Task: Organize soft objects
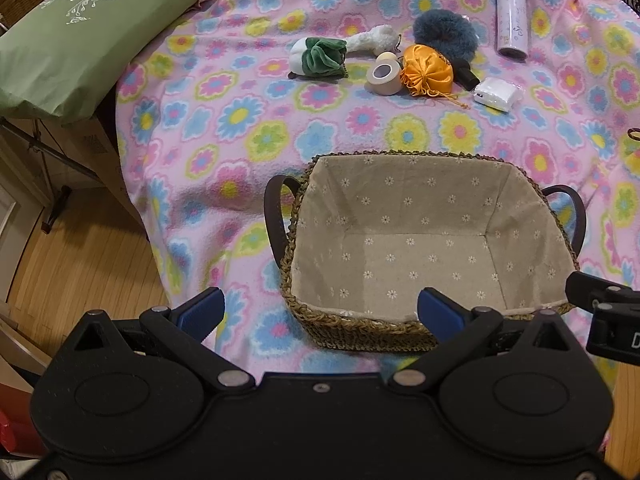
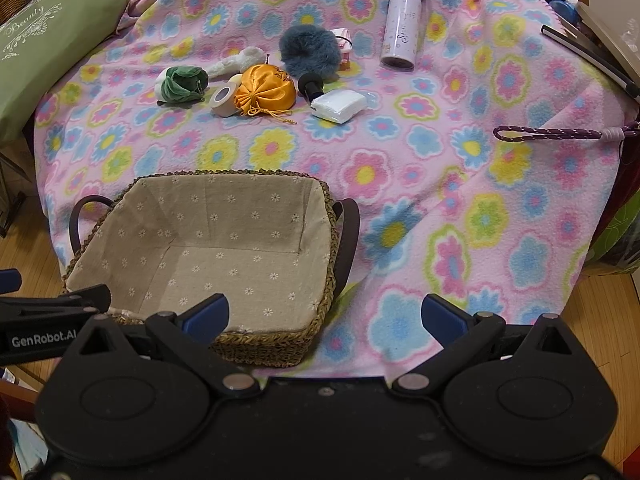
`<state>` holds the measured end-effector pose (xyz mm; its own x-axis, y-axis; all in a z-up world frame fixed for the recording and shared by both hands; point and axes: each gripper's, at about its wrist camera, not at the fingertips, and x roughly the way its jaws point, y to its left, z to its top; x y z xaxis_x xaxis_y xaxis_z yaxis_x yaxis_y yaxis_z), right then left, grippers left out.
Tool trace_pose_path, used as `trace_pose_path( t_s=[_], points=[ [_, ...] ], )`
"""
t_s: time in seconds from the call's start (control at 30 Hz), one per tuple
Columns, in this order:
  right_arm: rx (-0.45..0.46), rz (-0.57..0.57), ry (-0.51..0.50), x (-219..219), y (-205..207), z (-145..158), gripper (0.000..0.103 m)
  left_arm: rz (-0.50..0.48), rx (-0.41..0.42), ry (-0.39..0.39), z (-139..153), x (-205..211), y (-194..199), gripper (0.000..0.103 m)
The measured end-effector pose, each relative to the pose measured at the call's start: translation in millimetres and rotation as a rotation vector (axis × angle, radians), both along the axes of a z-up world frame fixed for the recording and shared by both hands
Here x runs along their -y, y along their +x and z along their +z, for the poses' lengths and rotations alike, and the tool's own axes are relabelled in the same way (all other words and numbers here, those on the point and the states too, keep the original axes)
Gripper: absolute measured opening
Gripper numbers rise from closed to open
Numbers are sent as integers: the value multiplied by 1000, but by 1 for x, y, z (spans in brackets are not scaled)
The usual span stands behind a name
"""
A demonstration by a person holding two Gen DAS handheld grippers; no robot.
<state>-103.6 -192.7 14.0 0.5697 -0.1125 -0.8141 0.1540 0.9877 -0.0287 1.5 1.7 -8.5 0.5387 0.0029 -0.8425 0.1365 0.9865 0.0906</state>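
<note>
Presently, both tools idle: left gripper [image 1: 320, 312] and right gripper [image 2: 325, 316] stood with jaws apart, holding nothing. Lined basket [image 2: 320, 200], empty, sat near the table edge. Beyond it, well apart: orange satin pouch [image 2: 265, 86], likely light, slippery, best pinched at its gathered neck; green plush [image 2: 180, 85], compressible. Open blanket [image 2: 440, 184] lay between.

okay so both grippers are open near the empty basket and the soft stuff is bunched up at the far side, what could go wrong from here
1. The orange pouch touches the tape roll and sits close to the black cylinder, so a grab there may catch or knock a hard item.
2. The pouch's loose cord trails on the blanket and could snag.
3. The purple bottle stands upright behind the blue fluffy scrunchie; a reach there might tip it.
</note>
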Motion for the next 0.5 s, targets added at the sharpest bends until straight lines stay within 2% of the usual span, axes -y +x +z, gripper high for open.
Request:
trace_pose_path(
  t_s=[0.5],
  points=[
    [-1,0,1,1,0,1,103,-1,-2,0,-1,-1,0,100]
  ],
)
